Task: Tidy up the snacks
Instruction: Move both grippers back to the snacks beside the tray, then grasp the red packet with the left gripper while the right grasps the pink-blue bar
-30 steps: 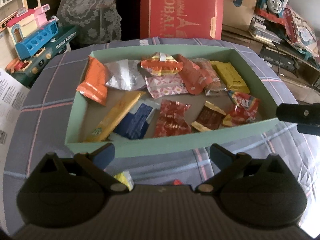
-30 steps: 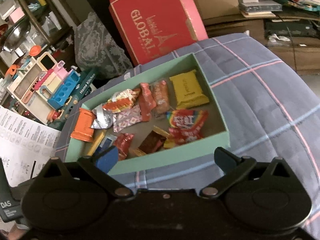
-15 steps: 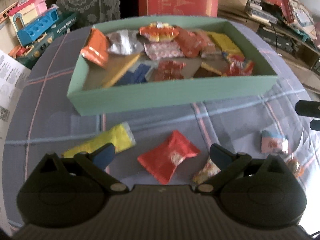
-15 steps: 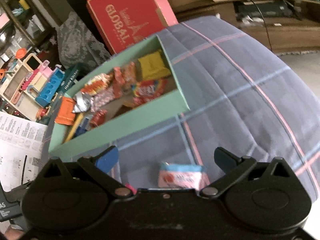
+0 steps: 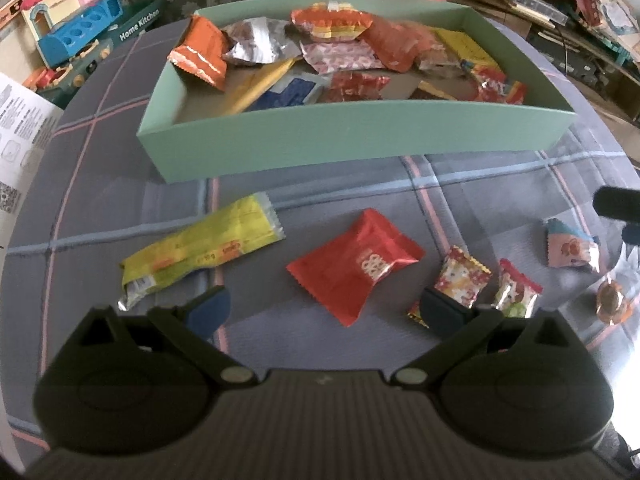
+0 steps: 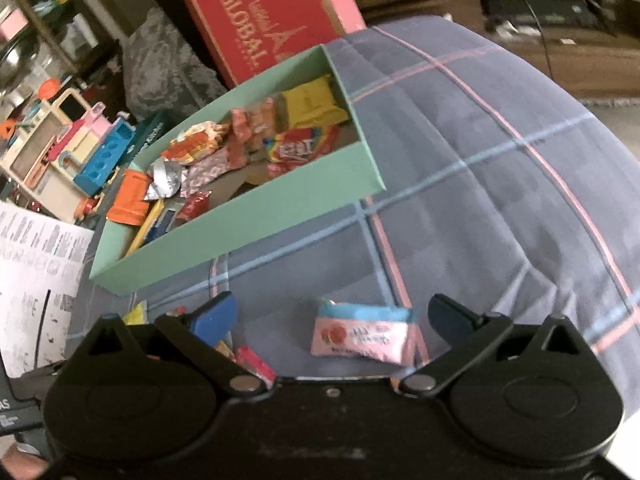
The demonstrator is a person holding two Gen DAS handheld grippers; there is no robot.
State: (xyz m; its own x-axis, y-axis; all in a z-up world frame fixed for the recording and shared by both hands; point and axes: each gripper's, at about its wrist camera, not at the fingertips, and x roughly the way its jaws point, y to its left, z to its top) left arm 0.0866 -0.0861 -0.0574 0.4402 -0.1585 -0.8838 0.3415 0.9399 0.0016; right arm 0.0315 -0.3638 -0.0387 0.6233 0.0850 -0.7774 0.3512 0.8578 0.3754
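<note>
Hovering over the plaid cloth (image 5: 480,184) with left gripper (image 5: 324,312) spread wide, nothing between its fingers, red packet (image 5: 356,266) just ahead. Holding right gripper (image 6: 332,318) apart too, pink packet (image 6: 364,334) lying between its tips. Resting beyond: green box (image 5: 352,136) holding many snacks; yellow bar (image 5: 204,250) and small candies (image 5: 464,278) lying loose nearby.

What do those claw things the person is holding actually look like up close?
Both look alike. The left claw and the right claw are matte black plastic, each with two rounded housings, silver pivot pins and slim angled arms ending in blue fingertips. The left body is ribbed. No cables or sleeves show.
</note>
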